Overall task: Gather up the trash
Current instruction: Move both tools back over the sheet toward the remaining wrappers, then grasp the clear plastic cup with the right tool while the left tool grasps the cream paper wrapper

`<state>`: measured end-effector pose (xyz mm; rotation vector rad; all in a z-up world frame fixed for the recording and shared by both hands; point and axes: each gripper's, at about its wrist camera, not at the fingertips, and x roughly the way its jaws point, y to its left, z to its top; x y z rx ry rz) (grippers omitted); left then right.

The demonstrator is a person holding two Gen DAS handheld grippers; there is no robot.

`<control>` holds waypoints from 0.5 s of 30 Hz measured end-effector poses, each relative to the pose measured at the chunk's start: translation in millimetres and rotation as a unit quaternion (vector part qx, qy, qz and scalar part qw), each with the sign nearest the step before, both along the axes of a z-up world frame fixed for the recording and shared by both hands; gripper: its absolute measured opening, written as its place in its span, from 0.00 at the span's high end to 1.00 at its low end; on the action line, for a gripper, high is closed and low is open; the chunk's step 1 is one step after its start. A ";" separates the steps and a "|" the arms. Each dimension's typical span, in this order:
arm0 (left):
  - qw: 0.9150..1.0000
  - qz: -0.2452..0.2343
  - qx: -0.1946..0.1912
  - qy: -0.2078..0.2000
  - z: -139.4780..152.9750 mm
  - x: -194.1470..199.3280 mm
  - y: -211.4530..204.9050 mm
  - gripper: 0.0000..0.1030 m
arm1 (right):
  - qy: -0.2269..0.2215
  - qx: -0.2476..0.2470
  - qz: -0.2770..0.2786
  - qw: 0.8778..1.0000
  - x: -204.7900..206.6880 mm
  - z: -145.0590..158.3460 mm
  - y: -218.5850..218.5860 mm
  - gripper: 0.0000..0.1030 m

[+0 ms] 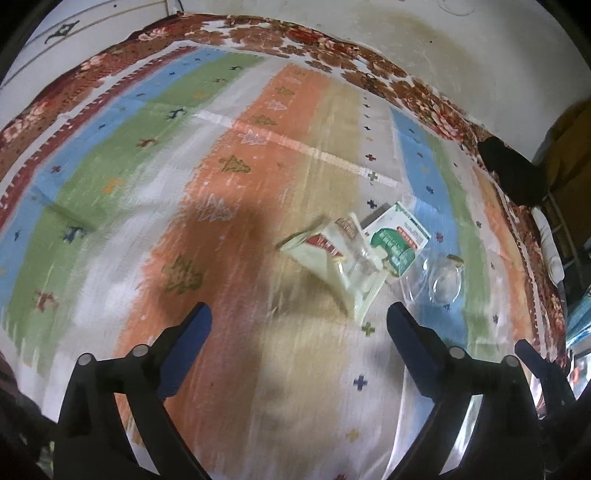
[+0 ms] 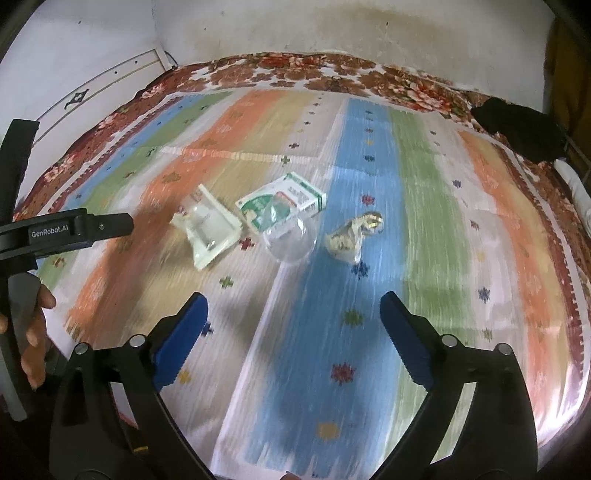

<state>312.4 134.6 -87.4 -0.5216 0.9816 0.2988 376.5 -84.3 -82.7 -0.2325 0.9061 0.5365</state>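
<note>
Claws first: the left claw (image 1: 299,314) and the right claw (image 2: 293,302) both hang spread wide and empty above the bed (image 2: 369,332), touching nothing. Ahead of them the trash lies in a loose cluster mid-bed: a pale cream pouch (image 2: 208,230), a green-and-white carton (image 2: 284,201) just beside it, a clear plastic cup (image 2: 291,240) on its side overlapping the carton's near edge, and a crumpled gold wrapper (image 2: 354,232) a little apart to the right. Nothing looks collected yet, so I judge the task barely begun, with all four pieces left. No bin shows. The striped bedspread lies over a floral sheet (image 2: 280,72), against a stained pale wall (image 2: 369,33).
</note>
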 end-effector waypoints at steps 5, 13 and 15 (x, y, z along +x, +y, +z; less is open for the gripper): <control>1.000 -0.002 0.011 -0.001 -3.4 17.8 1.9 0.06 | 0.001 -0.003 0.000 1.000 15.0 -11.3 7.9 0.10; 1.000 0.010 0.004 0.009 -16.7 37.2 20.7 0.06 | 0.000 -0.005 0.008 1.000 27.8 -25.0 25.6 0.09; 1.000 0.005 -0.004 0.007 -18.3 42.7 23.6 0.06 | -0.002 -0.013 0.006 1.000 30.7 -27.4 29.6 0.09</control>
